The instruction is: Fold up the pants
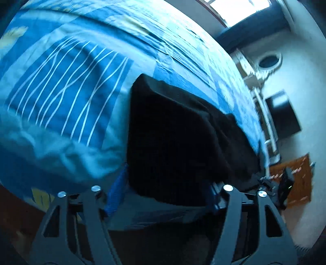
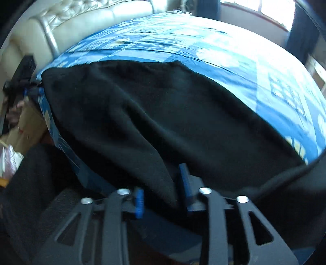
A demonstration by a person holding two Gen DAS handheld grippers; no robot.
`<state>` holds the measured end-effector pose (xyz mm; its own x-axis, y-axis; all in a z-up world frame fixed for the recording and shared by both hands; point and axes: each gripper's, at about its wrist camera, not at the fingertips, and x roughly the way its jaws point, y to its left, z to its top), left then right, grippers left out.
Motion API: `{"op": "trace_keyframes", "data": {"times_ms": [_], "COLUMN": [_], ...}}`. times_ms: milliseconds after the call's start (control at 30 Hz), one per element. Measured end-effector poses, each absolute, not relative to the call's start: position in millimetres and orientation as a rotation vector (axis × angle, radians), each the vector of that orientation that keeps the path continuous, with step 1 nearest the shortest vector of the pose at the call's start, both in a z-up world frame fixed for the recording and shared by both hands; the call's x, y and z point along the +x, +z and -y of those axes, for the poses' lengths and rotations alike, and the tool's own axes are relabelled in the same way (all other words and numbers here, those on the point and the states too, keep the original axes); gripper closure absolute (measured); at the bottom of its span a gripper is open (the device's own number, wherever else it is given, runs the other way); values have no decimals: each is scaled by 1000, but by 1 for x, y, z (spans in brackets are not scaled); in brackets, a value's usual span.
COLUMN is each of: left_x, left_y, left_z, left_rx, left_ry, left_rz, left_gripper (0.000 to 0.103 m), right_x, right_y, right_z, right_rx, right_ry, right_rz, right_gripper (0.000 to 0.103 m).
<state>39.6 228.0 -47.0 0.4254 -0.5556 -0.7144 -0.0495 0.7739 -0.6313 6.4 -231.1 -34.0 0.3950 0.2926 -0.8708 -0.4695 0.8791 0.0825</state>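
The black pants (image 1: 171,138) lie on a bed with a blue patterned sheet (image 1: 67,87), near its front edge. In the left wrist view my left gripper (image 1: 163,195) has its blue-padded fingers (image 1: 116,193) spread wide, one on each side of the near end of the cloth. In the right wrist view the pants (image 2: 163,114) spread across the sheet (image 2: 203,40). My right gripper (image 2: 165,191) straddles a fold of the cloth's near edge, its blue pads (image 2: 184,183) standing apart. The left gripper shows at the pants' far left end (image 2: 24,89).
A cream padded headboard (image 2: 81,20) stands behind the bed at the left. A bright window (image 2: 264,8) is at the back right. A cardboard box (image 2: 24,126) sits on the floor at the left. White furniture and a dark box (image 1: 283,114) stand past the bed.
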Motion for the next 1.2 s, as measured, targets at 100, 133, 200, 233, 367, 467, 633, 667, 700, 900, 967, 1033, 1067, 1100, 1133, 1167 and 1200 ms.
{"op": "trace_keyframes", "data": {"times_ms": [100, 133, 200, 233, 367, 467, 633, 667, 700, 900, 967, 1033, 1067, 1100, 1133, 1167, 1200], "left_x": [24, 20, 16, 15, 6, 1, 3, 4, 5, 9, 13, 14, 15, 16, 16, 15, 14], "left_y": [-52, -53, -53, -52, -40, -31, -34, -37, -40, -52, -53, -56, -57, -57, -57, -54, -53], "left_z": [-237, -236, -231, -229, -225, -224, -216, -214, -213, -207, -205, -205, -205, -204, -204, -203, -203], "left_rx": [-772, -779, -769, -769, -799, -808, -825, -822, -830, -855, -845, -853, -859, -856, -854, -851, -848], "left_ry": [-349, -345, -326, -309, -240, -222, -218, -208, -199, -168, -150, -136, -132, -123, -120, -116, -110], "left_rz": [-1091, -1090, -1088, -1083, -1028, -984, -993, -1002, -1011, -1036, -1038, -1043, -1044, -1046, -1048, -1045, -1043], "left_gripper": [34, 34, 34, 34, 34, 34, 34, 34, 34, 34, 34, 34, 34, 34, 34, 34, 34], "right_x": [-3, -5, -5, -5, -9, -13, -18, -18, -17, -9, -11, -15, -17, -20, -23, -24, -26], "right_y": [-29, -27, -26, -27, -25, -25, -42, -43, -44, -49, -53, -53, -53, -52, -50, -50, -49], "right_z": [248, 256, 274, 281, 315, 335, 350, 346, 345, 333, 338, 344, 346, 349, 352, 354, 355], "right_rx": [-46, 28, 203, 287, 614, 736, 887, 882, 878, 912, 939, 975, 986, 1002, 1014, 1021, 1026], "right_ry": [504, 508, 510, 511, 477, 424, 378, 374, 372, 380, 371, 369, 367, 353, 341, 331, 316], "right_rz": [-1074, -1076, -1083, -1087, -1056, -1014, -1029, -1035, -1039, -1055, -1058, -1053, -1051, -1042, -1033, -1029, -1025], "right_gripper": [50, 49, 47, 47, 47, 47, 47, 47, 47, 47, 46, 47, 47, 47, 47, 47, 47]}}
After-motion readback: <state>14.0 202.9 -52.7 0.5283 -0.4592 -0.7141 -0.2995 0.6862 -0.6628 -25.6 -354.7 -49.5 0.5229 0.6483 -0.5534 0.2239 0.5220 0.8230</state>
